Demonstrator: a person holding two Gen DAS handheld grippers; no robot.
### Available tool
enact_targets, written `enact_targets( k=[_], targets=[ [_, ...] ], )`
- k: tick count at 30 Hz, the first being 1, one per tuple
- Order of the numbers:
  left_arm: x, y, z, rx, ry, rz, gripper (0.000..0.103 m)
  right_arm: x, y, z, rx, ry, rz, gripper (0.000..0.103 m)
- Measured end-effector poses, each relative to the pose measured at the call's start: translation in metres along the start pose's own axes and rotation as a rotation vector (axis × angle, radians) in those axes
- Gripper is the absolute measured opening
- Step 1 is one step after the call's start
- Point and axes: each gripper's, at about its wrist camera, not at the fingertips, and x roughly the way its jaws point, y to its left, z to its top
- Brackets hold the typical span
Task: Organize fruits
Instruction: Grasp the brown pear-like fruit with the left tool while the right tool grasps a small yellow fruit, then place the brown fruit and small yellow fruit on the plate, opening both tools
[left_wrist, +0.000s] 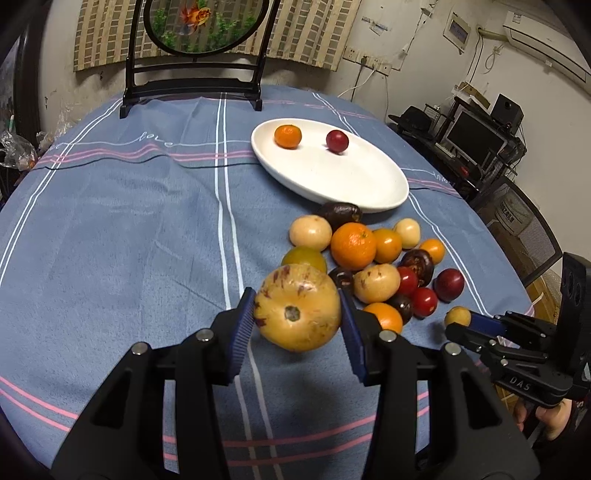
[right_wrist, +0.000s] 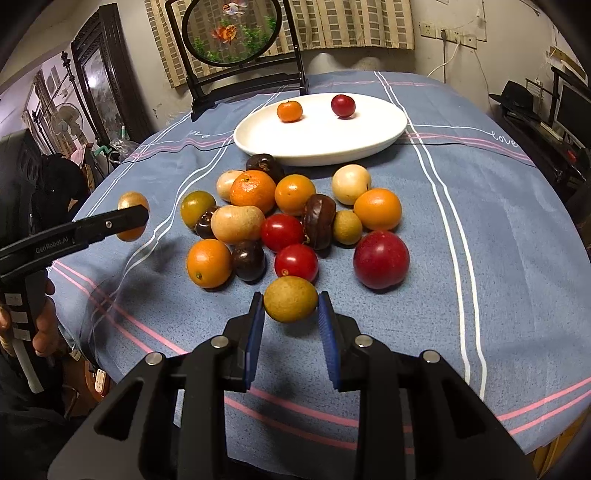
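My left gripper (left_wrist: 297, 314) is shut on a large yellow speckled fruit (left_wrist: 297, 308) and holds it above the cloth, left of the pile; it shows in the right wrist view (right_wrist: 129, 219) at the far left. My right gripper (right_wrist: 290, 308) is shut on a small olive-yellow fruit (right_wrist: 290, 299) at the pile's near edge; that fruit also shows in the left wrist view (left_wrist: 457, 316). A pile of oranges (right_wrist: 253, 191), red tomatoes (right_wrist: 282, 232), dark fruits and a red plum (right_wrist: 381, 259) lies on the cloth. A white oval plate (right_wrist: 332, 144) behind holds a mandarin (right_wrist: 290, 111) and a red plum (right_wrist: 343, 106).
The round table has a blue striped cloth (left_wrist: 129, 229). A black framed goldfish screen (right_wrist: 232, 33) stands at the far edge behind the plate. A desk with a monitor (left_wrist: 474, 134) and a mesh chair (left_wrist: 524, 221) stand beyond the table's right side.
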Motion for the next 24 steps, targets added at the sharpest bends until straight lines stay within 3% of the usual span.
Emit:
enact_targets(
  k=[6, 10, 14, 17, 19, 24],
  targets=[
    [0.012, -0.005, 0.024, 0.014, 0.004, 0.021, 0.045, 0.005, -0.005, 0.023, -0.008, -0.007, 0.02, 0.03],
    [0.026, -0.011, 0.06, 0.036, 0.005, 0.029, 0.046, 0.007, -0.011, 0.069, -0.054, -0.037, 0.012, 0.03],
    [0.056, -0.019, 0.119, 0.063, 0.011, 0.019, 0.046, 0.021, -0.016, 0.129, -0.128, -0.057, -0.026, 0.03],
    [0.09, -0.022, 0.162, 0.065, 0.035, 0.015, 0.046, 0.052, -0.025, 0.175, -0.158, -0.035, -0.037, 0.03],
    [0.116, -0.024, 0.184, 0.056, 0.065, -0.005, 0.046, 0.085, -0.037, 0.201, -0.17, -0.009, -0.098, 0.03],
    [0.179, -0.029, 0.214, 0.031, 0.138, -0.007, 0.046, 0.151, -0.072, 0.229, -0.126, 0.089, -0.132, 0.03]
  ],
)
